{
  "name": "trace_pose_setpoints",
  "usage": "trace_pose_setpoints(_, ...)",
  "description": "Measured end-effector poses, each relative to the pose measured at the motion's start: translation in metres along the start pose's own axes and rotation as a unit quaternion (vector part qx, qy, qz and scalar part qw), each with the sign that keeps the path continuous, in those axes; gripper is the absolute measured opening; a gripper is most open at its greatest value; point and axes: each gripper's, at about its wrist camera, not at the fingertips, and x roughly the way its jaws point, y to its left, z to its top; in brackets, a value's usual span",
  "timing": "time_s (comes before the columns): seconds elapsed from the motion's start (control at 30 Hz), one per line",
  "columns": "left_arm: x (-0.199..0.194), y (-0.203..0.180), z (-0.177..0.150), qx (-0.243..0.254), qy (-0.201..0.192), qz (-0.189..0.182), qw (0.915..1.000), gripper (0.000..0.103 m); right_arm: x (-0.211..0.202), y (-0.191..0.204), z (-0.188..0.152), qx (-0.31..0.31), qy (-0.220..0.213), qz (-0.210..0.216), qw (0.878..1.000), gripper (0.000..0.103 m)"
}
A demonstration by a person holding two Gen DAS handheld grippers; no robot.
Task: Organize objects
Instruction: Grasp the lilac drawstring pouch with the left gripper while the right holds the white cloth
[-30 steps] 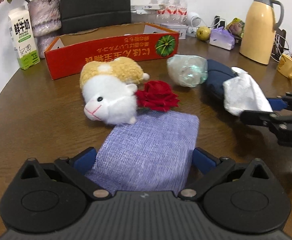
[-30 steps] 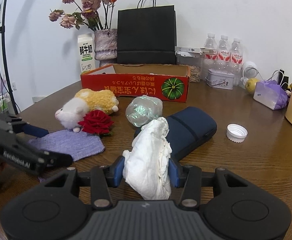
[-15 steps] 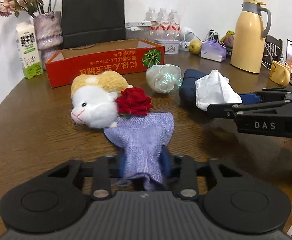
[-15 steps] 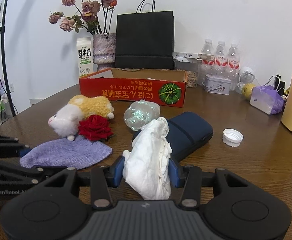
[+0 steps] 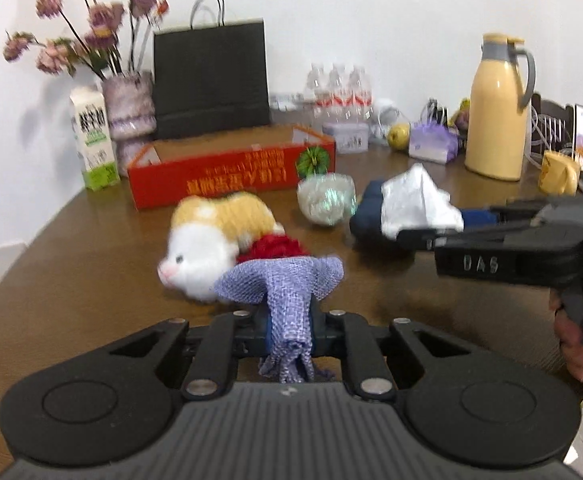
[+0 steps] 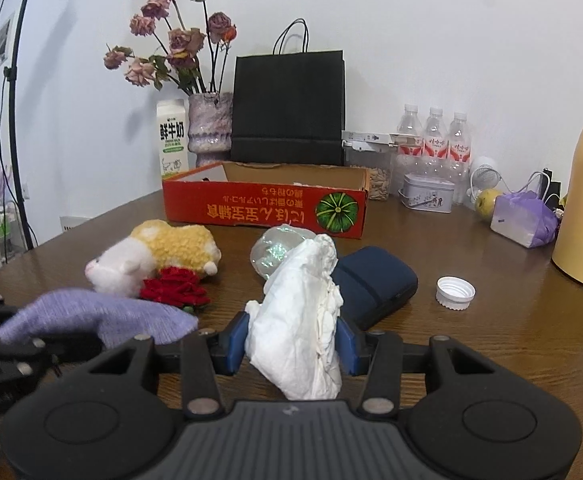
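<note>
My left gripper (image 5: 290, 330) is shut on a purple woven cloth (image 5: 287, 292), which bunches between the pads and hangs off the table. My right gripper (image 6: 294, 338) is shut on a crumpled white tissue (image 6: 301, 316); from the left wrist view it shows at the right (image 5: 431, 228). On the brown table lie a white and yellow plush toy (image 5: 211, 240), a red rose (image 6: 175, 292), a shiny crumpled wrap ball (image 6: 275, 250) and a dark blue case (image 6: 375, 284). An open red cardboard box (image 6: 265, 208) stands behind them.
At the back stand a milk carton (image 6: 172, 142), a vase of dried flowers (image 6: 209, 128), a black paper bag (image 6: 289, 108), water bottles (image 6: 435, 136) and a tin (image 6: 427, 196). A yellow thermos (image 5: 497, 108) is at the right. A white cap (image 6: 455, 292) lies loose.
My left gripper went from open around the flat purple cloth to shut on it, then drew back and lifted it. The right gripper kept still with the tissue.
</note>
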Motion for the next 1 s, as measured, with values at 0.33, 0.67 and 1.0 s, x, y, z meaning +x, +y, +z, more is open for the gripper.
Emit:
trace_pose_setpoints(0.33,-0.030,0.002,0.024,-0.003,-0.059,0.030,0.9978,0.014,-0.027,0.005,0.015,0.005,-0.039,0.013,0.999,0.044)
trace_pose_setpoints(0.67,-0.031,0.014,0.045,-0.027,-0.086,0.045,0.9950,0.014,-0.033,0.016,0.034,0.001,-0.062,0.023,0.998,0.044)
trace_pose_setpoints(1.0,-0.015,0.021,0.061,-0.033,-0.091,0.054,0.9938,0.014,-0.020,0.022,0.052,-0.003,-0.072,0.025,0.997,0.044)
